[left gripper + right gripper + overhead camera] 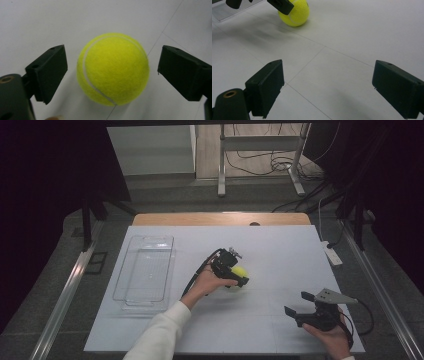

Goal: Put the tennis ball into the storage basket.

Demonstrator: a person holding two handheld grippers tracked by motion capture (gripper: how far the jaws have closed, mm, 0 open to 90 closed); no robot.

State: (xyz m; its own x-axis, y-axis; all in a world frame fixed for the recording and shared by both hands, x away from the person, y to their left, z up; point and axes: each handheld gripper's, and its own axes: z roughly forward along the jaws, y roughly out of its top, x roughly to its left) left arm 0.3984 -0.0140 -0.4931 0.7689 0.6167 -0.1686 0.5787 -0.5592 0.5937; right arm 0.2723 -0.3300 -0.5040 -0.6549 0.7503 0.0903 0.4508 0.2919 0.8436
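While L gripper jaws gape around it w/o contact, fuzzy yellow tennis ball sits; R gripper jaws apart.

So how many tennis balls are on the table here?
1. The tennis ball lies on the white table right of the clear tray, between the open jaws of the left gripper, untouched.

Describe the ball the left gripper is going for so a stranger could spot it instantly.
On the white table, look right of the clear plastic tray, near the middle. There the left gripper stands open around a tennis ball, with a gap at each jaw. It is the only round, bright yellow, fuzzy thing there.
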